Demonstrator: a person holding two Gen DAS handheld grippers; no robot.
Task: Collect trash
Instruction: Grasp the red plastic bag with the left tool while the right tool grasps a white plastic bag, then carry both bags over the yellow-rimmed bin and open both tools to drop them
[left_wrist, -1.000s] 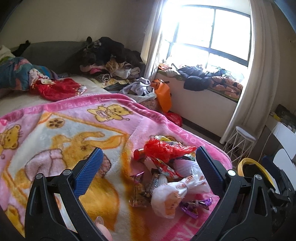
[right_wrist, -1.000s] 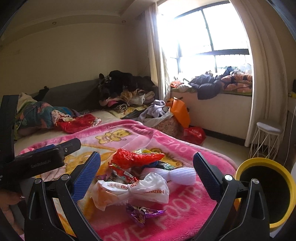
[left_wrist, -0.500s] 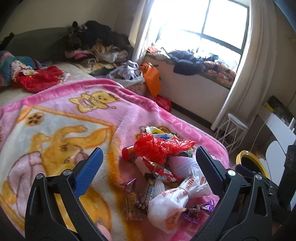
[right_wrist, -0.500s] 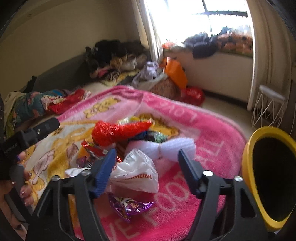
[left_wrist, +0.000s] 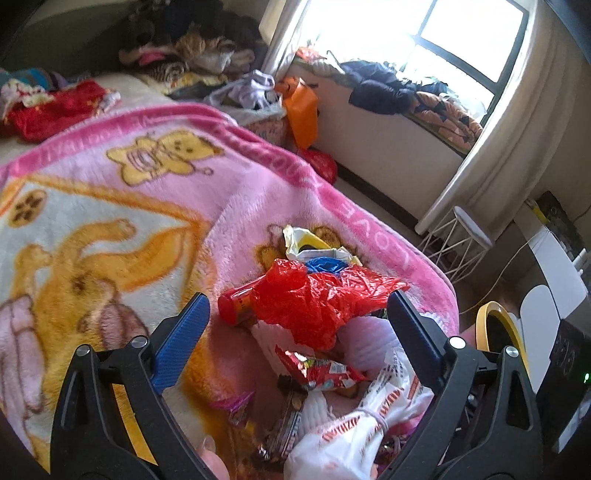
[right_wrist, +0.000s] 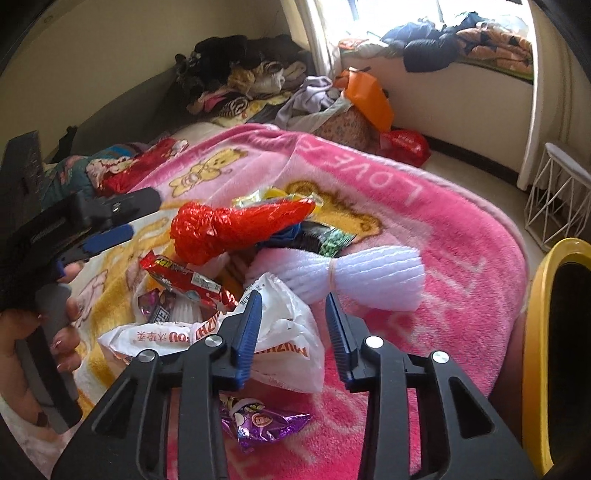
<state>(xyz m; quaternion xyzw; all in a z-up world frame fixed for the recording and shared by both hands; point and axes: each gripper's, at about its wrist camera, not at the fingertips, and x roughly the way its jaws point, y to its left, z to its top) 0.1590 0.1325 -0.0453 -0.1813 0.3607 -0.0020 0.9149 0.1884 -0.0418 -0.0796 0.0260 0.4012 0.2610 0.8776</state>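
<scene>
White plastic bag between right jaws.

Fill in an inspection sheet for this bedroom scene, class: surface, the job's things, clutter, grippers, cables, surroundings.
Surface: pink cartoon blanket spread over the bed.
Job's things: trash heaped on the blanket: red plastic bag, white printed bag, white foam sleeve, red snack wrapper, purple wrapper; yellow-rimmed bin beside the bed.
Clutter: clothes pile at the bed's far end; orange bag on the floor.
Grippers: left gripper open, aimed at the red plastic bag; right gripper half closed, white printed bag between its jaws, contact unclear.
Cables: one pale cord near the desk.
Surroundings: window, curtain, wire stool.
</scene>
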